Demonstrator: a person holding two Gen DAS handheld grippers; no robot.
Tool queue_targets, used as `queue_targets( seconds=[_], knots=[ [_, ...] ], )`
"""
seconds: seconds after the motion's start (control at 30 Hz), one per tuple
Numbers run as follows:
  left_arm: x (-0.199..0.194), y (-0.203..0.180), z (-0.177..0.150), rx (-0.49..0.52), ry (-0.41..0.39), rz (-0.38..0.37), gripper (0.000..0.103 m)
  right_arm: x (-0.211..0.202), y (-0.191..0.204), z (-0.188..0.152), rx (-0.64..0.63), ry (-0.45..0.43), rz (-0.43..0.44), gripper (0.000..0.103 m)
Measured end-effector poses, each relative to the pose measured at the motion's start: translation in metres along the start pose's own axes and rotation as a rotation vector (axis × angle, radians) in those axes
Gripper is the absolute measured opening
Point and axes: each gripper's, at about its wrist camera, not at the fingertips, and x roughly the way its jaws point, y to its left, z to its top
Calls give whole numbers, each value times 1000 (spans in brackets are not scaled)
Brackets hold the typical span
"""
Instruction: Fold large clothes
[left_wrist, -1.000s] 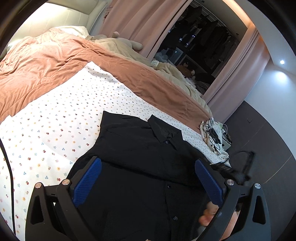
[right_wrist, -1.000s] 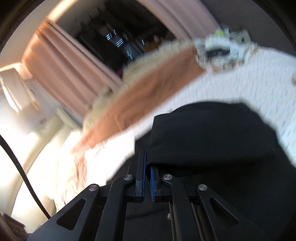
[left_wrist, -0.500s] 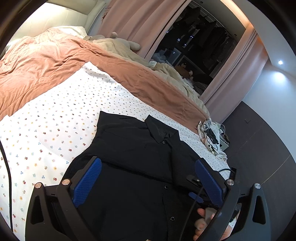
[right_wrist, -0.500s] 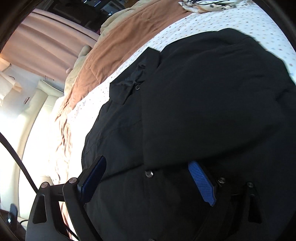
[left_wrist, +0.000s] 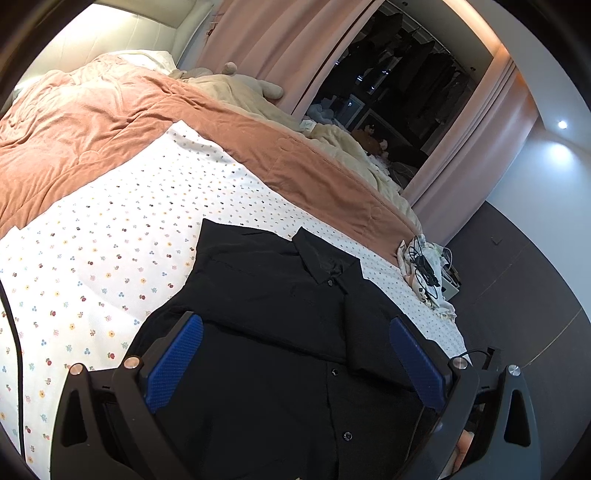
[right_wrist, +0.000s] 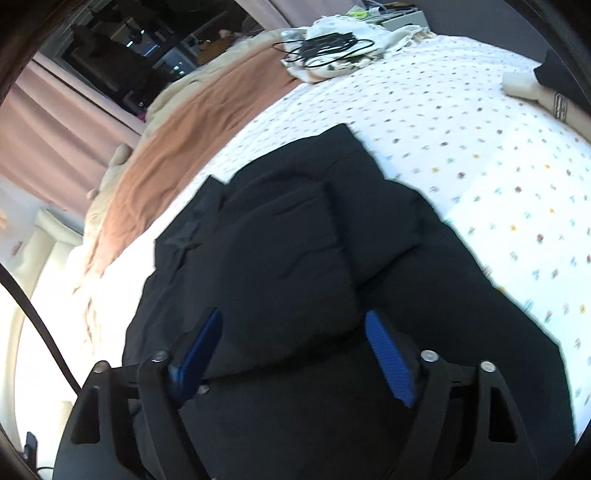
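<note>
The black shirt (left_wrist: 280, 325) is lying face-up and buttoned on the dotted sheet of the bed (left_wrist: 110, 236), both sleeves folded in over the chest, probably to narrow it before the next fold. The left gripper (left_wrist: 295, 358) and right gripper (right_wrist: 291, 350) are hovering over it, both spread wide and gripping nothing. A pink quilt (left_wrist: 92, 129) and a bundle of cables (right_wrist: 325, 46) are sitting well apart, blocking nothing.

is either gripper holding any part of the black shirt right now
No. The left gripper and right gripper both hang open above the black button-up shirt, jaws apart with no fabric between them.
</note>
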Motion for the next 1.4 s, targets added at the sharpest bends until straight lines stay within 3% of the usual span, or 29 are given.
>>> queue_targets(
  seconds=[0.13,0.2,0.23,0.27,0.37,0.53,0.73,0.83,0.9,1.0,1.1,1.13,1.23,1.4],
  knots=[
    [0,2,2,-2,-2,1,103,6,4,4,-54,1,-86,77],
    [-1,2,2,-5,-2,-2,103,9,11,-3,-59,13,-78,64],
    [-2,3,2,-6,-2,-2,103,14,15,-3,-66,36,-64,46],
    [-2,3,2,-8,-2,-2,103,19,21,-7,-75,52,-55,38],
    [-2,5,2,-9,0,3,103,24,39,-28,-118,62,-27,27],
    [-12,16,7,-12,-13,22,103,47,74,-49,-169,46,90,24],
    [-26,40,14,-11,-23,74,103,45,101,-64,-217,31,196,24],
    [-32,54,18,-18,-25,97,103,49,116,-71,-242,38,270,16],
    [-36,63,20,-24,-26,111,103,50,129,-79,-271,32,319,16],
    [-42,75,22,-37,-31,125,103,55,153,-94,-329,93,445,17],
    [-45,81,24,-47,-35,129,103,61,171,-112,-388,150,457,21],
    [-46,82,24,-49,-36,129,103,62,172,-116,-398,148,450,28],
    [-45,78,24,-44,-32,136,103,60,167,-121,-394,140,430,69],
    [-46,61,23,-11,-24,132,103,45,154,-117,-381,107,369,72]
  ],
)
